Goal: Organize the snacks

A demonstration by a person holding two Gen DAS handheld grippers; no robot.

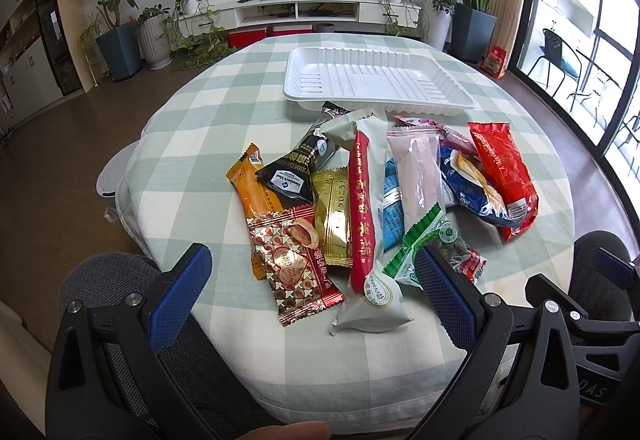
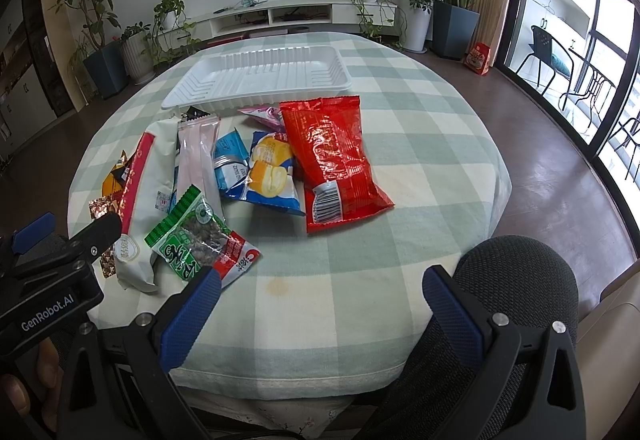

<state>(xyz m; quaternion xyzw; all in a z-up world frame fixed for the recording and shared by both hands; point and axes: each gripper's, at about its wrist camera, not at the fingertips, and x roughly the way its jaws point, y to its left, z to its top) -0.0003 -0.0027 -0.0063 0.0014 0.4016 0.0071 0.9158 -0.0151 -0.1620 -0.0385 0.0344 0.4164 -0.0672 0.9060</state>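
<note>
Several snack packets lie in a loose pile on the checked tablecloth [image 1: 224, 119]: a red bag [image 1: 503, 175] [image 2: 334, 163], a blue bag [image 1: 474, 191] [image 2: 272, 171], a green packet [image 1: 434, 244] [image 2: 200, 236], a long white-and-red packet [image 1: 368, 224] [image 2: 140, 179], a gold packet [image 1: 332, 215], a red star-printed packet [image 1: 292, 264]. An empty white tray [image 1: 380, 79] [image 2: 260, 75] sits behind the pile. My left gripper [image 1: 314, 272] is open and empty above the near side of the pile. My right gripper [image 2: 320, 296] is open and empty over bare cloth near the front edge.
Dark mesh chair backs [image 1: 120, 280] [image 2: 520, 280] stand at the table's near edge. The left gripper's body [image 2: 52, 268] shows at the left of the right wrist view. Beyond the table are potted plants [image 1: 116, 35], a TV unit [image 1: 296, 9] and a glass door [image 2: 600, 71].
</note>
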